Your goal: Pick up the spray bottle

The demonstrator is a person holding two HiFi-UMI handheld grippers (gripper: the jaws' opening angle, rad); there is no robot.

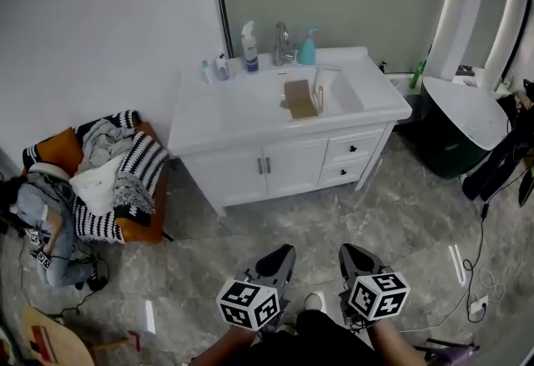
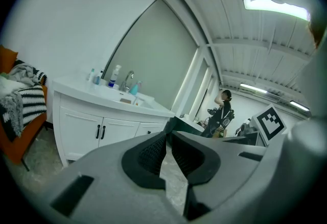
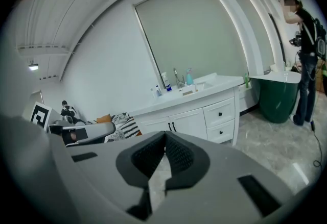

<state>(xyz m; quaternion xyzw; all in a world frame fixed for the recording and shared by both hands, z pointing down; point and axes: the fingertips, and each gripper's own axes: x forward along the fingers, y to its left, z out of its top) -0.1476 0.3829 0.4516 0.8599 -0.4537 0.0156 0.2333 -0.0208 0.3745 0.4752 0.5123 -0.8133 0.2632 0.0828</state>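
Approach was the step in hand: the spray bottle [image 1: 249, 47] stood at the back of the tabletop [image 1: 219, 114] beside the tap [image 1: 282, 42], well apart from the left gripper [image 1: 279, 259] and right gripper [image 1: 356, 258], both with fingers together and empty, so the next move likely called for closing in and parting one pair.

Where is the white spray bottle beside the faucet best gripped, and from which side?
Grip the spray bottle by its body, below the trigger head, coming from the front. It stands upright at the back of the counter; faucet and small bottles flank it.
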